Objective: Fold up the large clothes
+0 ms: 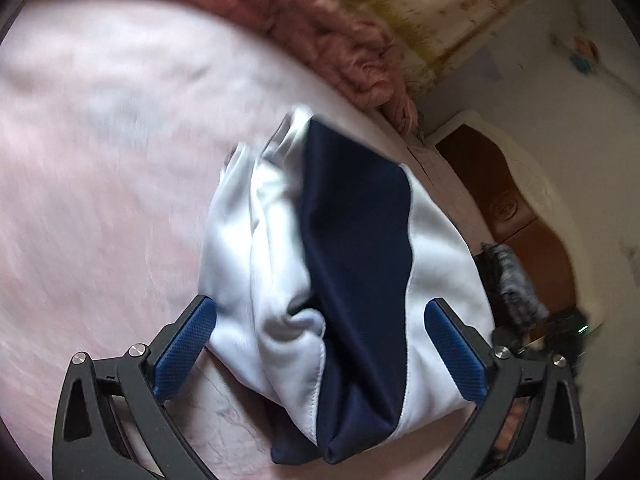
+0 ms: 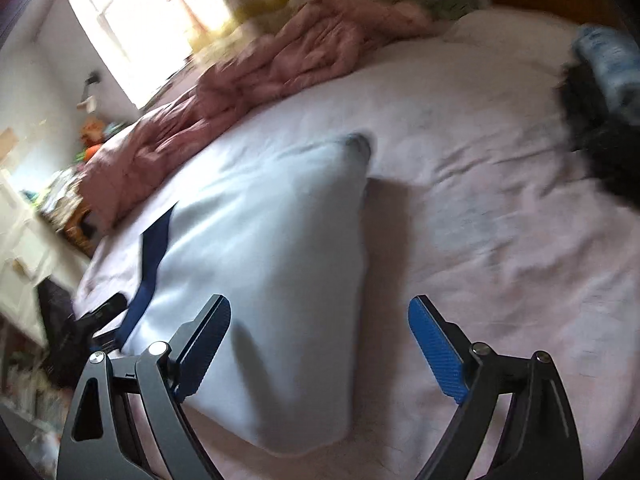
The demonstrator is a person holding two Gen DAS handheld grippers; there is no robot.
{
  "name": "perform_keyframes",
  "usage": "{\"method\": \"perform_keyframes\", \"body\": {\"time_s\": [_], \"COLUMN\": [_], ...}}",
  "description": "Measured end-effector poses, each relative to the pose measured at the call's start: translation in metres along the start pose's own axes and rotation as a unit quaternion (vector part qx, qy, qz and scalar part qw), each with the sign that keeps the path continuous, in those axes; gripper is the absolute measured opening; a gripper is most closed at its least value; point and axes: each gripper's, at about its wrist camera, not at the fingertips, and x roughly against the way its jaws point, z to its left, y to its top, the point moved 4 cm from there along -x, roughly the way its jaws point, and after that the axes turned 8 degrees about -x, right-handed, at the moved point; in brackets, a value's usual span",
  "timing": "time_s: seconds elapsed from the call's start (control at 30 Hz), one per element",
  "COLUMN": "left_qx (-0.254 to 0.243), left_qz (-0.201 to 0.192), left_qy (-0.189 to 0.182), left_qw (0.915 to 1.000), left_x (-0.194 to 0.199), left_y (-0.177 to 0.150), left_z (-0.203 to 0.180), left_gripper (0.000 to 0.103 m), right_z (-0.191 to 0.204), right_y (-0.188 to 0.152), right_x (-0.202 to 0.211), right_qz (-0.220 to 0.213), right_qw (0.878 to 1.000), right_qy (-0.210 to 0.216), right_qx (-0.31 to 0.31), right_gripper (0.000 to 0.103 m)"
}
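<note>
Lying mid-bed on the pink bed sheet point(image 2: 480, 200): white-and-navy soft knit garment point(image 1: 340, 260), light, limp, slippery; grip hems. Left gripper point(image 1: 320, 344) and right gripper point(image 2: 320, 344) fingers spread, empty.

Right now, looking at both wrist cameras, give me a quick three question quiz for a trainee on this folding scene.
1. True or false: the left gripper is clamped shut on the white and navy garment.
2. Multiple choice: what lies bunched along the far side of the bed sheet? A) a green towel B) a rumpled pink blanket C) a stack of books
3. Fill in: in the right wrist view, the right gripper has its jaws ____.

Key: 1 false, both blue pads stand wide apart; 2 B; 3 open.
</note>
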Motion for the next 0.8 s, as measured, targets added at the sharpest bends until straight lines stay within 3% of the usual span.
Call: {"method": "perform_keyframes", "body": {"time_s": [0.13, 0.3, 0.37, 0.4, 0.43, 0.53, 0.8], "left_qx": [0.054, -0.027, -0.05, -0.043, -0.033, -0.049, -0.049], "left_qz": [-0.039, 0.017, 0.053, 0.07, 0.082, 0.102, 0.068], "left_qy": [-0.038, 0.007, 0.047, 0.084, 0.097, 0.088, 0.062], "left_qw": [0.997, 0.9995, 0.9962, 0.993, 0.9913, 0.9896, 0.9946], "left_x": [0.01, -0.007, -0.01, -0.005, -0.001, -0.011, -0.019], "left_y": [-0.006, -0.015, -0.022, -0.025, -0.029, -0.037, -0.028], "left_z": [0.009, -0.013, -0.023, -0.027, -0.032, -0.044, -0.036], "left_gripper": [0.102, 0.102, 0.102, 0.102, 0.102, 0.102, 0.102], "right_z": [-0.005, -0.013, -0.008, -0.005, -0.005, -0.008, -0.01], "right_y": [-0.003, -0.001, -0.002, -0.003, -0.004, -0.005, -0.004], "right_x": [-0.031, -0.062, -0.066, -0.066, -0.066, -0.064, -0.065], "right_qz": [0.05, 0.082, 0.079, 0.078, 0.077, 0.082, 0.073], "right_qw": [0.997, 0.986, 0.987, 0.988, 0.989, 0.987, 0.989], "right_qy": [0.053, 0.136, 0.133, 0.127, 0.125, 0.133, 0.13], "right_qx": [-0.007, -0.051, -0.039, -0.032, -0.029, -0.027, -0.02], "right_gripper": [0.092, 0.092, 0.088, 0.087, 0.085, 0.084, 0.079]}}
